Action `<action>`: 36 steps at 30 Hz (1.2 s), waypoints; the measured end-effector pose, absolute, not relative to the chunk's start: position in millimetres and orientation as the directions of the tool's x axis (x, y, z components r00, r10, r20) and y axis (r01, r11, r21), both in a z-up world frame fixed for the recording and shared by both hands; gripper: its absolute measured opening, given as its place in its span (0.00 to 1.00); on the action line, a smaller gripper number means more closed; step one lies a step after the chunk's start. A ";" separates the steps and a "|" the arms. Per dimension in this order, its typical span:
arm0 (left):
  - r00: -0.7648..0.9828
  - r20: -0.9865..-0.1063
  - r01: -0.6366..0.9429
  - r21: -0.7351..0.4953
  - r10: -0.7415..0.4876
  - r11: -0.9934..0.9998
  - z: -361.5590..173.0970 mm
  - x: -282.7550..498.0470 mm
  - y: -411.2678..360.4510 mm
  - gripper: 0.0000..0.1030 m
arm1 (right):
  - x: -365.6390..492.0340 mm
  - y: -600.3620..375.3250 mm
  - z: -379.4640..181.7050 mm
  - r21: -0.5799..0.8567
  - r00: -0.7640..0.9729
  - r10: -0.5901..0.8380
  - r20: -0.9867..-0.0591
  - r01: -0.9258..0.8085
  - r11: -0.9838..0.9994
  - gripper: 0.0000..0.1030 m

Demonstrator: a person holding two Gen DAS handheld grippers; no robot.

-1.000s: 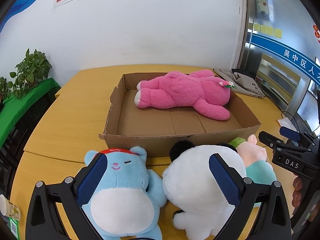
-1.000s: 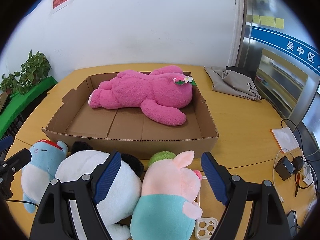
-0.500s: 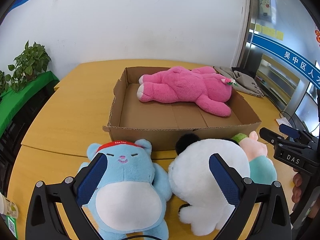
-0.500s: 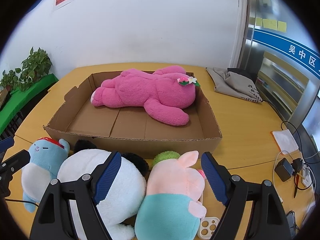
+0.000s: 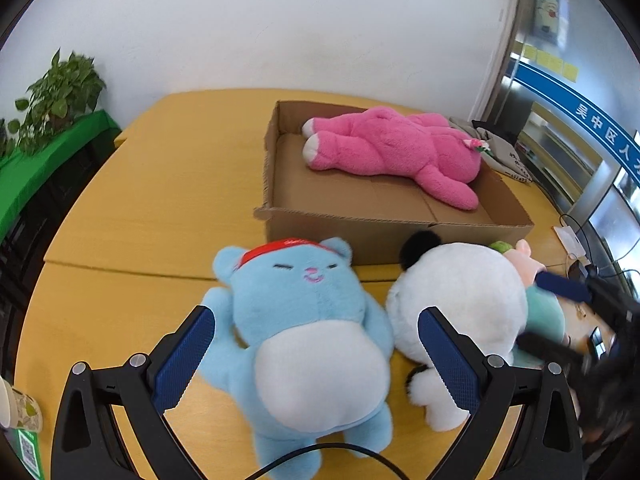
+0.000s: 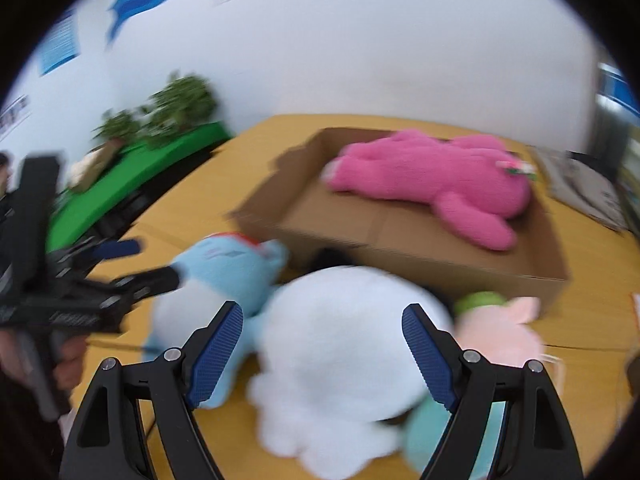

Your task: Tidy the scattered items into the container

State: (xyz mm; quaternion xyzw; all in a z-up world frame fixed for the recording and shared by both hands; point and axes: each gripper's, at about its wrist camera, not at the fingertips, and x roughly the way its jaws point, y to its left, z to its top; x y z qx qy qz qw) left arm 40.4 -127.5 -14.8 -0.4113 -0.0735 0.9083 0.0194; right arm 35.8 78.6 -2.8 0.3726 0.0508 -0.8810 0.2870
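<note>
A shallow cardboard box point(image 5: 360, 232) point(image 6: 460, 272) holds a pink plush bear point(image 5: 400, 152) point(image 6: 432, 176) lying on its side. In front of it on the yellow table lie a blue plush bear with a red headband point(image 5: 308, 320) point(image 6: 224, 264), a white panda plush point(image 5: 460, 296) point(image 6: 340, 344) and a pink pig plush in teal point(image 5: 536, 292) point(image 6: 500, 332). My left gripper point(image 5: 316, 356) is open, its jaws on either side of the blue bear's belly. My right gripper point(image 6: 324, 352) is open, straddling the panda. The right wrist view is blurred.
Potted plants point(image 5: 60, 92) stand on a green-covered stand point(image 5: 40, 168) at the left. A paper cup point(image 5: 18, 412) sits at the table's near left edge. A grey bag point(image 5: 500, 152) lies behind the box. Cables and a charger point(image 5: 580, 268) lie at the right.
My left gripper has swung left and now centres on the blue bear. My right gripper has swung left from the pig to the panda, moving fast.
</note>
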 end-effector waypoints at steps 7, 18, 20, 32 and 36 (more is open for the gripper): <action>-0.632 -0.773 0.049 -0.112 0.056 -0.993 -19.7 56.2 -165.5 1.00 | 51.1 17.2 -41.6 0.201 -0.404 -0.533 -0.744 0.625 -0.754 0.78; -0.516 -0.833 0.090 -0.284 0.199 -0.955 -85.3 44.7 -209.9 1.00 | 53.5 -24.3 -108.5 0.182 -0.311 -0.441 -0.842 0.606 -0.774 0.48; -0.522 -0.818 0.058 -0.315 0.240 -0.947 -88.8 41.9 -210.0 1.00 | 54.4 -29.7 -118.7 0.158 -0.311 -0.423 -0.851 0.617 -0.771 0.39; -0.540 -0.797 0.058 -0.355 0.270 -0.933 -87.9 79.8 -230.6 1.00 | 115.1 -19.5 -114.5 0.198 -0.170 -0.473 -0.865 0.749 -0.632 0.36; -0.523 -0.795 0.096 -0.415 0.309 -0.905 -99.7 79.0 -244.9 1.00 | 122.0 -4.8 -109.5 0.296 -0.106 -0.532 -0.840 0.733 -0.613 0.49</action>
